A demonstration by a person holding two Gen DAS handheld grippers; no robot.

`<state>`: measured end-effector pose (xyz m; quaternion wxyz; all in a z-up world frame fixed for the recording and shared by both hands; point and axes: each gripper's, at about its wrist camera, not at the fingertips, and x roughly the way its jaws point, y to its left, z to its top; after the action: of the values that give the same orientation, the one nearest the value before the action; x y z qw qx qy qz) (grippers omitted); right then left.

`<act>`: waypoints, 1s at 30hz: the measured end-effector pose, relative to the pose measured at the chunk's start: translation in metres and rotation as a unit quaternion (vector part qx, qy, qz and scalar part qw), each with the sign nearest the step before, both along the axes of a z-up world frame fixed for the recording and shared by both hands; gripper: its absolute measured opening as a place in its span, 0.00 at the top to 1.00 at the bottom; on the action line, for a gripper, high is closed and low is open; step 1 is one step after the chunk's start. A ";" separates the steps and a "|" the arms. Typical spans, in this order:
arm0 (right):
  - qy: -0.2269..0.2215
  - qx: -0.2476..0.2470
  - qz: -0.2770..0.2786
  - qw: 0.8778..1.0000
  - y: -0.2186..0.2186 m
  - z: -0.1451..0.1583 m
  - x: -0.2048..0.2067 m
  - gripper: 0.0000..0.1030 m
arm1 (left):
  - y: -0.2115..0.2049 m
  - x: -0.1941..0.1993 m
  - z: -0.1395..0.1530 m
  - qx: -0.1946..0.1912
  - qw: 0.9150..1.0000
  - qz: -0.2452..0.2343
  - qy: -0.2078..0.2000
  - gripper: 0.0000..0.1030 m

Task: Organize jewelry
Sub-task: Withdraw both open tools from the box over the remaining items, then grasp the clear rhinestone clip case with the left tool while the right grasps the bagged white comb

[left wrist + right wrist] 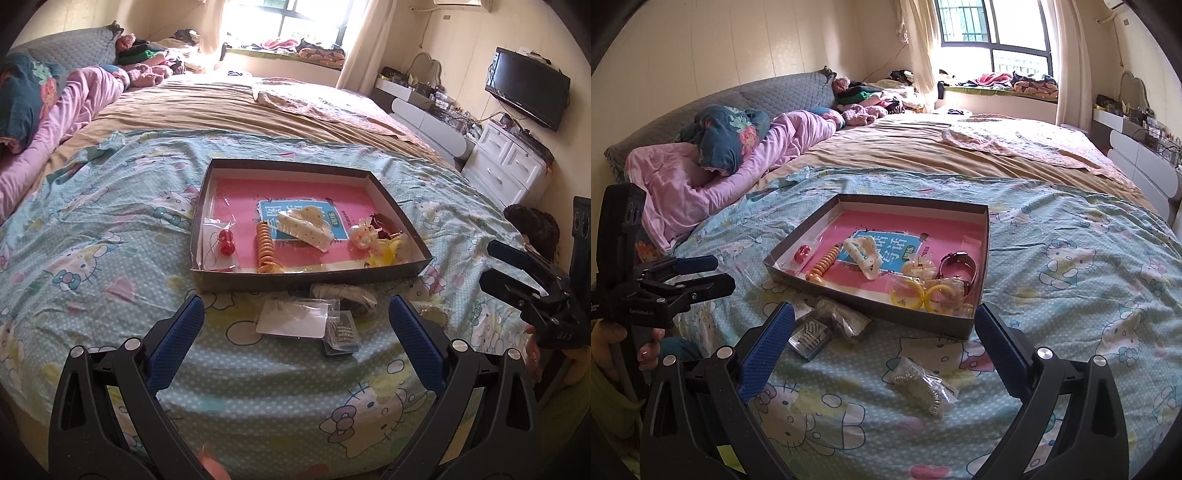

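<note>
A shallow grey box (306,277) with a pink floor lies on the cartoon-print sheet. Inside are a bagged red bead (225,242), an orange spiral tie (266,248), a cream hair claw (307,226), yellow hoops (916,293) and a dark red watch (956,264). On the sheet in front of the box lie a white card bag (295,318), a small bead bag (341,333), a dark bundle (846,321) and a silver chain bag (923,384). My left gripper (295,301) hovers open over the card bag. My right gripper (884,312) is open above the chain bag. Both are empty.
The box sits near the foot of a large bed (923,155) with a tan cover, pink quilt (701,184) and pillows at the far left. A white dresser (506,166) and wall TV (528,88) stand to the right. A hand (613,343) holds the left gripper's handle.
</note>
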<state>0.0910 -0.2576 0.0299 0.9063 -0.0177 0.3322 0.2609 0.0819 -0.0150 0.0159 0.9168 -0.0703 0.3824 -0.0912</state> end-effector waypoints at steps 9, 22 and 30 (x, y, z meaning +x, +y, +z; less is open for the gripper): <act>0.012 -0.010 -0.001 1.000 -0.004 -0.013 -0.004 0.06 | -0.017 -0.003 -0.015 0.004 1.000 -0.019 0.021 0.09; 0.028 -0.018 -0.009 0.999 -0.015 -0.028 -0.002 0.06 | -0.032 -0.005 -0.038 -0.004 0.997 -0.044 0.058 0.09; 0.041 -0.027 -0.015 0.999 -0.022 -0.043 0.000 0.06 | -0.041 -0.001 -0.058 -0.018 0.995 -0.057 0.086 0.30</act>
<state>0.0905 -0.2797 -0.0129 0.8949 -0.0266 0.3758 0.2391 0.0811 -0.0563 -0.0425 0.8725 -0.0725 0.4613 -0.1438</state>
